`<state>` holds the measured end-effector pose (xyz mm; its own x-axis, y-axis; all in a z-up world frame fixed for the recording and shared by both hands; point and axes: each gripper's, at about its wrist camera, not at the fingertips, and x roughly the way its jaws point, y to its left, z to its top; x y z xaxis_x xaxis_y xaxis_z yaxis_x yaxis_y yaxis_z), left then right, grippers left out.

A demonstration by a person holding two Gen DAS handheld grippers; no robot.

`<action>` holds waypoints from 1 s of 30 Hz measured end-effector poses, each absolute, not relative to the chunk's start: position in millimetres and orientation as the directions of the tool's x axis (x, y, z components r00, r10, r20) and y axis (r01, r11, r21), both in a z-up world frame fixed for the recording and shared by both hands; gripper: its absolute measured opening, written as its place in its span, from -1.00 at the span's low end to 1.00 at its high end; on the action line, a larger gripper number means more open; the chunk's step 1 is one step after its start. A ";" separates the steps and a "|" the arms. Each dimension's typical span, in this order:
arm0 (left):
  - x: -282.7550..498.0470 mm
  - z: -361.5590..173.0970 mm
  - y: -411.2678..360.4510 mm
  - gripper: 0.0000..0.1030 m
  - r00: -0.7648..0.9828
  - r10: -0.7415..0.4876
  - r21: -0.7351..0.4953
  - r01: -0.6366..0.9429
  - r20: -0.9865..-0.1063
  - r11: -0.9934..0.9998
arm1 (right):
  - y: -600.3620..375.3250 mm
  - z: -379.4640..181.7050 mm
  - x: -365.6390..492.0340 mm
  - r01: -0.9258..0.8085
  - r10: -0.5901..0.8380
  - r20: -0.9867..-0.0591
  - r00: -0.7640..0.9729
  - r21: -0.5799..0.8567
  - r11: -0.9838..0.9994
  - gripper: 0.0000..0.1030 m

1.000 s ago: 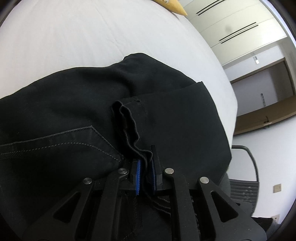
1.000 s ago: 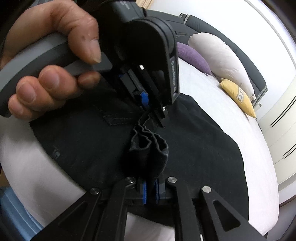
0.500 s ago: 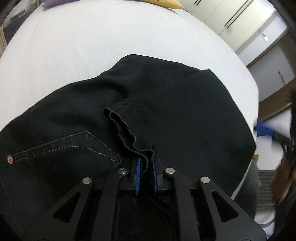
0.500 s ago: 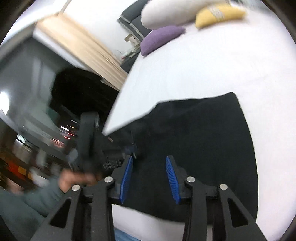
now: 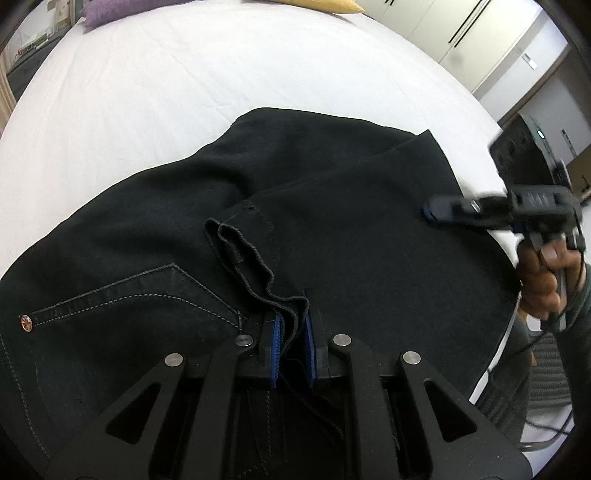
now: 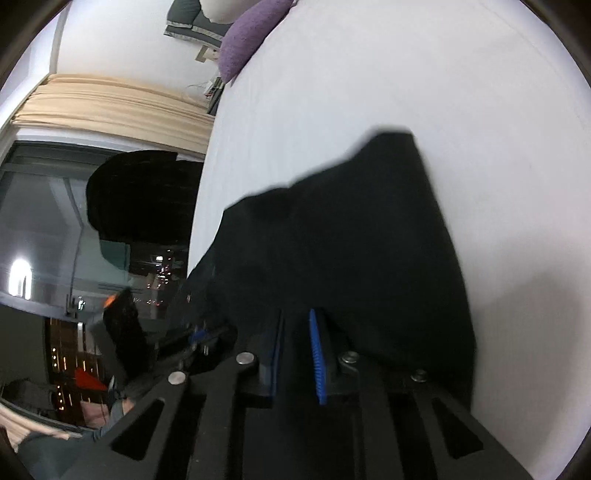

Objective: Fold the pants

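Black pants [image 5: 332, 184] lie folded on a white bed [image 5: 184, 74]. My left gripper [image 5: 291, 325] is shut on a bunched hem [image 5: 251, 266] that lies over the waist end, beside a stitched pocket with a rivet [image 5: 26, 320]. My right gripper [image 5: 430, 213], held by a hand [image 5: 539, 273], hovers blurred over the pants' right side. In the right wrist view the right gripper [image 6: 295, 314] has its jaws closing with a narrow gap left between the blue pads [image 6: 317, 358]. Black pants [image 6: 351, 240] show behind that gap; nothing is clearly pinched.
A purple pillow [image 5: 107, 11] and a yellow one [image 5: 332, 4] lie at the bed's far end. White wardrobes [image 5: 461, 33] stand beyond the bed. A curtain [image 6: 110, 107] and dark window [image 6: 37, 221] are off the bed's [image 6: 443, 92] side. The bed's edge runs close along the pants' right side.
My right gripper let go of the bunched hem, opened, rolled and swung away to the pants' right side, then narrowed again. The left gripper kept its hold on the hem and shifted a little.
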<state>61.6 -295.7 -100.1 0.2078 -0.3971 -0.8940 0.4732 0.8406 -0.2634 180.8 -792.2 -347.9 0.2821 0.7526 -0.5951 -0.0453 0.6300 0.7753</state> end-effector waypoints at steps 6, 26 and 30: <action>54.4 -101.3 -294.0 -0.76 0.221 -0.393 -0.251 0.482 -0.893 0.840 | -797.5 -345.0 118.3 -0.074 0.743 -0.616 0.263 0.755 0.652 -0.76; 9.7 -80.7 -273.0 -0.63 0.313 -0.352 -0.189 0.450 -0.882 0.873 | -768.4 -327.8 93.1 -0.186 0.649 -0.688 0.325 0.627 0.757 -0.30; -20.3 -61.5 -227.4 0.76 0.393 -0.326 -0.184 0.357 -0.860 0.916 | -766.2 -300.3 83.3 -0.192 0.675 -0.638 0.372 0.658 0.728 -0.09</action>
<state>-20.3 -227.4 -61.5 0.3925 -0.3258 -0.8601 0.3565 0.9159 -0.1842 83.3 -766.2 -300.3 0.3718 0.6747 -0.6375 -0.1921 0.7279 0.6583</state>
